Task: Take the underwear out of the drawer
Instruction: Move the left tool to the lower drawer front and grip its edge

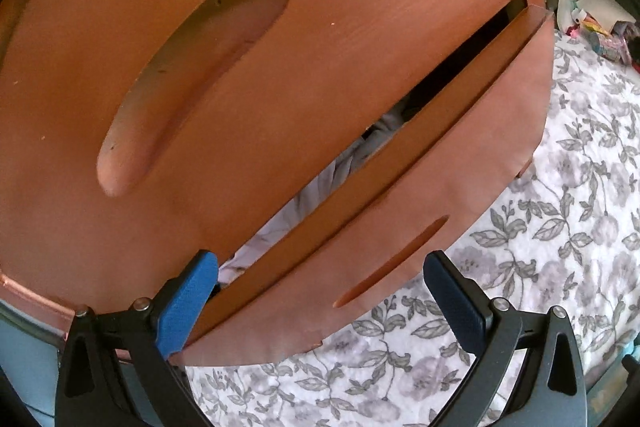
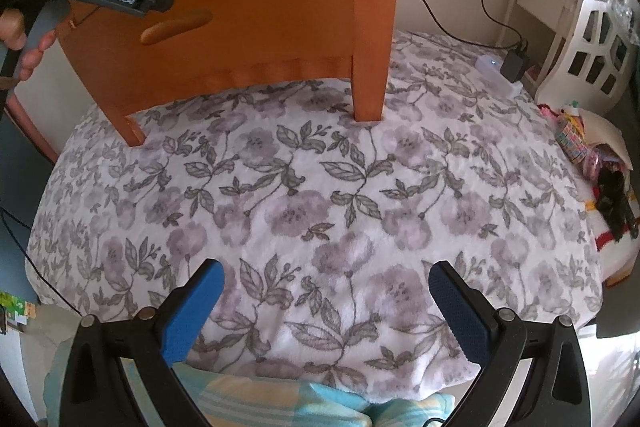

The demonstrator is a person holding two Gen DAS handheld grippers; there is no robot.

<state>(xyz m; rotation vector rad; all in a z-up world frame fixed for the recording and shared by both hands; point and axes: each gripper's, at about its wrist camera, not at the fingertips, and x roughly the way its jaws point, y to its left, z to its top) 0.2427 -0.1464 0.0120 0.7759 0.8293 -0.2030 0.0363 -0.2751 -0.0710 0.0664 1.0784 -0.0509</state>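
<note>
While the lower drawer (image 1: 460, 155) stands only partly pulled out, the step in hand reads as opening it, not yet taking anything. Left gripper (image 1: 320, 291) is spread wide, empty, its fingers straddling the drawer's front panel near the slot handle (image 1: 392, 261): one blue pad (image 1: 188, 303) sits at the gap behind the front, the other pad (image 1: 456, 301) out over the floral blanket (image 1: 560, 227). Pale cloth, probably the underwear (image 1: 304, 199), shows in the narrow gap between the upper drawer front (image 1: 280, 75) and the pulled-out one, just beside the left pad, mostly hidden. Right gripper (image 2: 324, 307) hangs wide and empty over the blanket, well apart from the wooden cabinet (image 2: 260, 7); its view shows a hand (image 2: 24, 39) holding the left tool at the cabinet. Judgement: the gap looks too tight for reaching in; the next move calls for drawing the front farther out, then closing on the cloth.
</note>
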